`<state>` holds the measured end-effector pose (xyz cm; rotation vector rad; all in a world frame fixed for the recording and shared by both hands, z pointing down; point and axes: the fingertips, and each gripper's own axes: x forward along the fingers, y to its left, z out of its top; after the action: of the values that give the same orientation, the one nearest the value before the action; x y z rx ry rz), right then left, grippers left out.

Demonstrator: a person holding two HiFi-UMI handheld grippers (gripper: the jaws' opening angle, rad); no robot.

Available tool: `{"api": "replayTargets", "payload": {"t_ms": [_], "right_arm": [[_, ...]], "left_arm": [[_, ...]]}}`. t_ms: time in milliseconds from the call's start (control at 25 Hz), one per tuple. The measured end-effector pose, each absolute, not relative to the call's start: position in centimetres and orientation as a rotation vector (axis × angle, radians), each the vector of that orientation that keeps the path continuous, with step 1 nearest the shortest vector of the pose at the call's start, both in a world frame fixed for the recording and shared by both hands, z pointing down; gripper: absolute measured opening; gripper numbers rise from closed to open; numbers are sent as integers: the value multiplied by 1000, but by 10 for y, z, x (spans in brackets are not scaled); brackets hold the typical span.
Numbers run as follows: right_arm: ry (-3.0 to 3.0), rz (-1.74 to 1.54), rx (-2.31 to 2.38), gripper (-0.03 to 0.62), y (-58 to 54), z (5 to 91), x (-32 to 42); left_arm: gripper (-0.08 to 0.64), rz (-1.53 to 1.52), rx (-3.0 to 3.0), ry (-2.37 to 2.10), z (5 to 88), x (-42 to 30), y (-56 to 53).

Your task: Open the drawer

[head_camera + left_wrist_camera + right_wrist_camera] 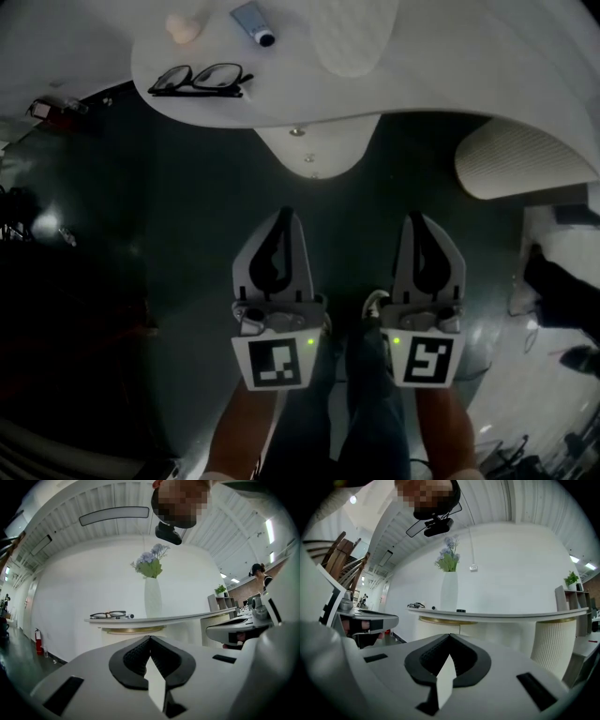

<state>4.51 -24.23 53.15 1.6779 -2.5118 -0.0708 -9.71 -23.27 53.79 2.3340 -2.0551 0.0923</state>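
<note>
White table rim [422,105], open dark floor [178,234]

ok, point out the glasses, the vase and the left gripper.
glasses [195,79], head view, on the bridge of the frame.
vase [153,599], left gripper view, on its white body.
left gripper [285,217], head view, at its closed fingertips.

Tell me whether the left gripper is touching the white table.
Apart. The left gripper view shows the table standing well beyond the left gripper's shut, empty jaws.
</note>
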Motion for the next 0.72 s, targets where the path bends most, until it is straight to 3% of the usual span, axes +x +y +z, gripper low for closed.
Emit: {"api": "replayTargets", "payload": {"t_ms": [720], "right_arm": [[-2454, -43, 1729, 5, -264, 575, 62]], "left_arm": [[22, 198, 2282, -2045, 611, -96, -271]]}}
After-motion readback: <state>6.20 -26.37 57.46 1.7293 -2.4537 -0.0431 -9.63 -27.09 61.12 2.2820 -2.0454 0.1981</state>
